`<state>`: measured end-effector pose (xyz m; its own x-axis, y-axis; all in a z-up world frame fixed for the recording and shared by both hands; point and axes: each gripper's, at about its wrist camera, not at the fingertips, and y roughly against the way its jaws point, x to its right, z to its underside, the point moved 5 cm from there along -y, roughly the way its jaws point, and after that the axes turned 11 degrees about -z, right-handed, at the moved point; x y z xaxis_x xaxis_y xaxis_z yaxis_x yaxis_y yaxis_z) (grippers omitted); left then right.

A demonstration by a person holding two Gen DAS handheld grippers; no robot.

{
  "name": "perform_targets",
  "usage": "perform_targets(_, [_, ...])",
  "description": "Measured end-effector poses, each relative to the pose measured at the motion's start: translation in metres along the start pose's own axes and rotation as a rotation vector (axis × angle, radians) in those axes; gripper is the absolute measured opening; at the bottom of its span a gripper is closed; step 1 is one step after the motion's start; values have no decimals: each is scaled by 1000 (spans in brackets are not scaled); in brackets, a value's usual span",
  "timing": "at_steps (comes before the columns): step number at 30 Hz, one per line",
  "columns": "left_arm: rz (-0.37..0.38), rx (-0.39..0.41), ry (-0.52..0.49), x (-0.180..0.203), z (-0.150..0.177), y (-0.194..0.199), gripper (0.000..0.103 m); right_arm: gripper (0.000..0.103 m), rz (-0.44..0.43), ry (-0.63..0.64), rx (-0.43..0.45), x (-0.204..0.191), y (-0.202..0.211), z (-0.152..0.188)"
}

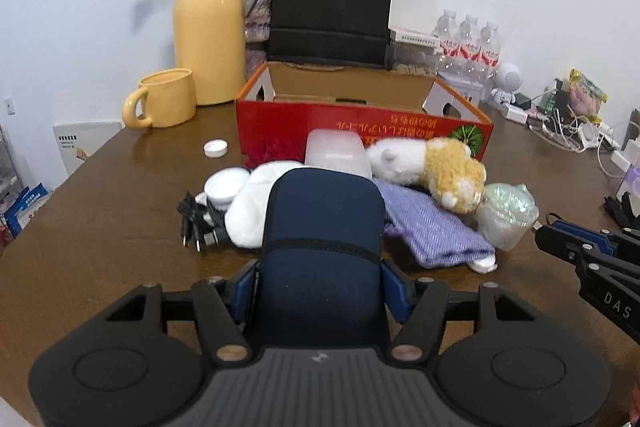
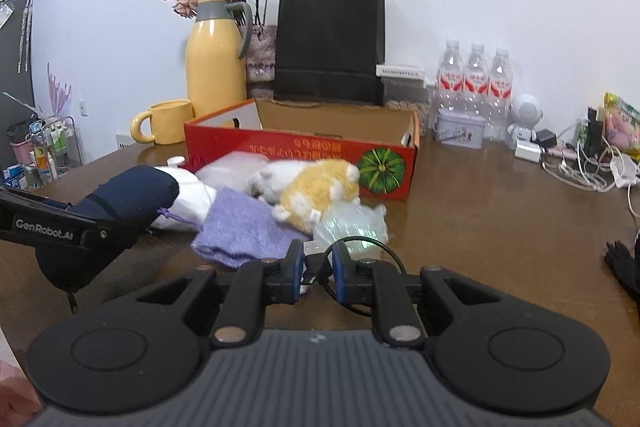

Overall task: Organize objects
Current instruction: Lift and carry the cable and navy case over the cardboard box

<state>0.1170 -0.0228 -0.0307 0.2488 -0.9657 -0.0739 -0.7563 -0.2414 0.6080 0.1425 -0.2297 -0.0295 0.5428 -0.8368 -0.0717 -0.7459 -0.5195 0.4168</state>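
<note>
Your left claw [image 1: 320, 291] is clamping the navy fabric pouch [image 1: 322, 247] lengthwise toward the open red cardboard box [image 1: 360, 119] ahead, while your right claw [image 2: 316, 267] is pinching a black cable [image 2: 360, 247].

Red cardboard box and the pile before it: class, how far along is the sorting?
Done: nothing shows inside the red box. In hand: the left claw grips a navy pouch; the right claw pinches a black cable. Left: plush toy, purple cloth and the rest.
</note>
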Motion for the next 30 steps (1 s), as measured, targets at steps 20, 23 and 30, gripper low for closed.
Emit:
perform_targets(20, [16, 137, -14, 7, -85, -13, 62, 16, 48, 50, 70, -12, -33, -70])
perform_targets(23, [21, 153, -3, 9, -103, -21, 62, 16, 55, 50, 83, -9, -43, -82])
perform_targets(30, [36, 186, 30, 14, -138, -45, 62, 16, 55, 57, 100, -3, -71, -106])
